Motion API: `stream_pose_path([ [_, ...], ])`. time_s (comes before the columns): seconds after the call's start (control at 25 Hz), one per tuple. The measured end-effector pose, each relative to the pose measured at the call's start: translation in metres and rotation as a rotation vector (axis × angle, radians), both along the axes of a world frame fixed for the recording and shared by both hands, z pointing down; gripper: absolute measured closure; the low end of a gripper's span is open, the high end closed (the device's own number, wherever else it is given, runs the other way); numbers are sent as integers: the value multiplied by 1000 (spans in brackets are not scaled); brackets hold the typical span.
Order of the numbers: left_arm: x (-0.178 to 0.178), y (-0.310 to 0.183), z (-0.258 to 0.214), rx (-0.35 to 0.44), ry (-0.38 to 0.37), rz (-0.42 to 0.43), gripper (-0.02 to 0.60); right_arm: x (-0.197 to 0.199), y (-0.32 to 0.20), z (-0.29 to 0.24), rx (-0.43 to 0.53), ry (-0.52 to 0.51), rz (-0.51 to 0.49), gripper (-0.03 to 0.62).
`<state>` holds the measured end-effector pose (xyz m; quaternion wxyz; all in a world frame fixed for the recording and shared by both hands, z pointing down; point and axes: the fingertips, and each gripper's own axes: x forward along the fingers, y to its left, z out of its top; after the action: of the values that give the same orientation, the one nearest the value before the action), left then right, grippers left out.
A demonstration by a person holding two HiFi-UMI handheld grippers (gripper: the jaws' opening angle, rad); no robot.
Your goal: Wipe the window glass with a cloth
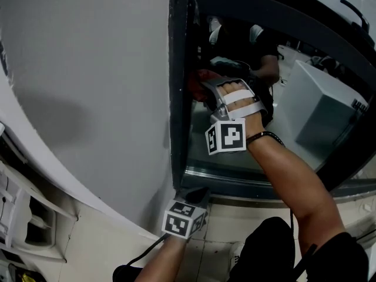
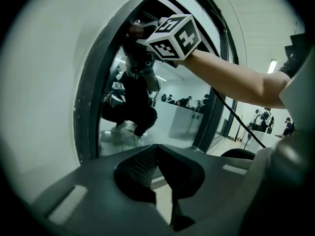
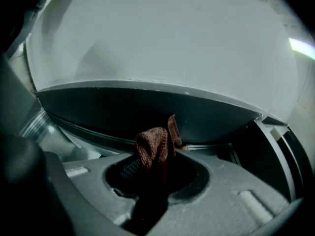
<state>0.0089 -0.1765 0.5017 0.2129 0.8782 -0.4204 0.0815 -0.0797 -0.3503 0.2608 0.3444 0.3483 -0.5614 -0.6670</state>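
Observation:
The window glass [image 1: 294,75] sits in a dark frame [image 1: 178,98] and reflects a crouching person and a pale box. My right gripper [image 1: 207,88] is raised against the glass near its left edge, shut on a reddish-brown cloth [image 1: 198,80]. In the right gripper view the bunched cloth [image 3: 155,146] sticks up between the jaws of the right gripper [image 3: 158,157]. My left gripper [image 1: 194,195] hangs low beneath the window's bottom corner, its jaws together with nothing in them. In the left gripper view the left gripper [image 2: 157,150] points at the glass [image 2: 172,117], with the right forearm above.
A plain pale wall [image 1: 88,98] runs left of the frame. The dark sill [image 1: 247,184] closes the window's lower edge. White slotted fixtures [image 1: 23,216] stand at the lower left. A black cable [image 2: 236,119] hangs from the right arm.

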Motion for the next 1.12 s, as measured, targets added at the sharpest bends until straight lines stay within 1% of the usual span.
stream_pose_path([
  [0.2,1,-1,8,-13,-12,2,565,-2,1,28,-32,30,-1,519],
  [0.44,-1,-4,8,-15,-7,0,565,-3,1,55,-65,53,-5,520],
  [0.64,-2,-4,13,-25,-11,3,565,-5,2,79,-106,57,-2,520],
  [1.12,-1,-4,12,-17,-3,5,565,-6,2,124,-199,92,3,520],
])
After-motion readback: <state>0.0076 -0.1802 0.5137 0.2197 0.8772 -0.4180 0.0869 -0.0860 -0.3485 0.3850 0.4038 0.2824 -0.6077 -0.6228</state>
